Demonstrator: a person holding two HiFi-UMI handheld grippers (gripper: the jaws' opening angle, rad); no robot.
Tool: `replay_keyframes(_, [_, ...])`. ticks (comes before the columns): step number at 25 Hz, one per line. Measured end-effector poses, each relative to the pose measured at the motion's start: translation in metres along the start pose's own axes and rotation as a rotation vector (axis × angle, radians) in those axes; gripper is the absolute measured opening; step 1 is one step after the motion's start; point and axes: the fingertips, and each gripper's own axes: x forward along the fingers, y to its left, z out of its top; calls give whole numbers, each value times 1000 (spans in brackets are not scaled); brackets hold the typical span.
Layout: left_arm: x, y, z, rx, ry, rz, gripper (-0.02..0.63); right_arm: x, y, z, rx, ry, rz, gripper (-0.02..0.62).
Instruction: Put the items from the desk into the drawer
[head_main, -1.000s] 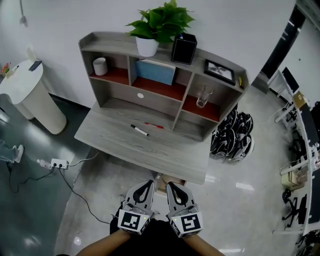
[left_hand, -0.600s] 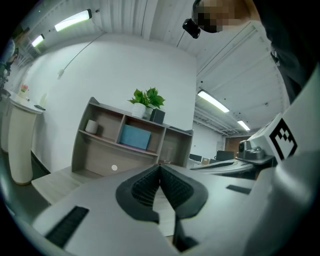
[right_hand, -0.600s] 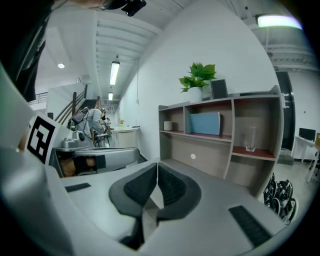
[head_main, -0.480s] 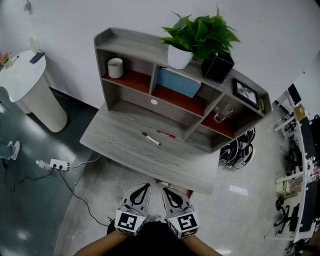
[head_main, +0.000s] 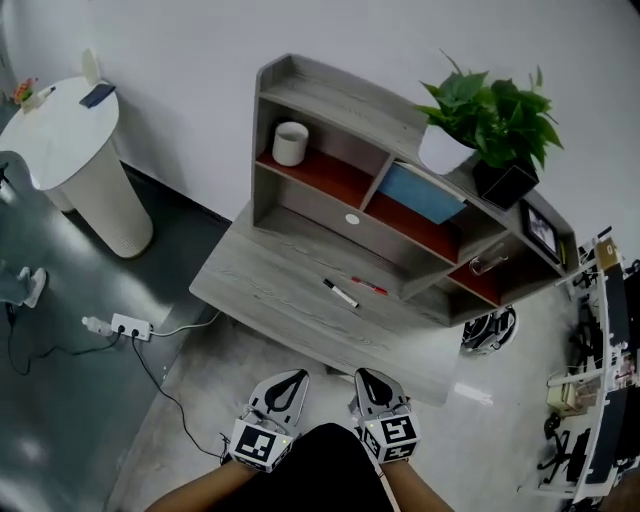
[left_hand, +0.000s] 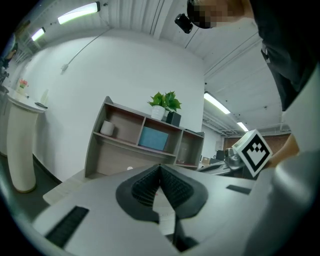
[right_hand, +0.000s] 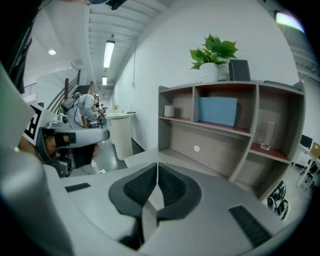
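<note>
Facing the desk (head_main: 262, 287) from just short of its front edge, both tools hang low and side by side, well apart from anything on the desktop. The left gripper (head_main: 287, 383) has its jaws pressed together with nothing between them, and the right gripper (head_main: 374, 384) is the same: pads meeting, empty.

The two items that matter lie near the middle of the desktop, just in front of the hutch (head_main: 330, 100): a black marker (head_main: 340, 293) and, just beside it on the hutch side, a red pen (head_main: 369, 287). I cannot tell whether they touch. The drawer shows in no view; it probably sits under the front edge, so finding and opening it looks like the first job.

One gripper will have to part its jaws before it can take a drawer pull or a pen. For slim barrels lying flat, coming down from above with the jaws set across the barrel at its middle should stop it pivoting or rolling. Taking the marker first makes sense, since it is nearer; the outer jaw must stay clear of the red pen so it isn't nudged away. The white cup (head_main: 290, 143) and potted plant (head_main: 490, 110) sit on the hutch, not the desktop.
</note>
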Motion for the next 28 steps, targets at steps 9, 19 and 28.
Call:
replay_keyframes(9, [-26, 50, 10, -82, -79, 95, 12, 47, -32, -13, -37, 111, -43, 21])
replay_keyframes(19, [-7, 81, 13, -75, -68, 162, 12, 129, -114, -49, -121, 232, -79, 21])
replay_keyframes(28, [86, 78, 24, -29, -31, 106, 12, 195, -195, -79, -132, 327, -62, 21])
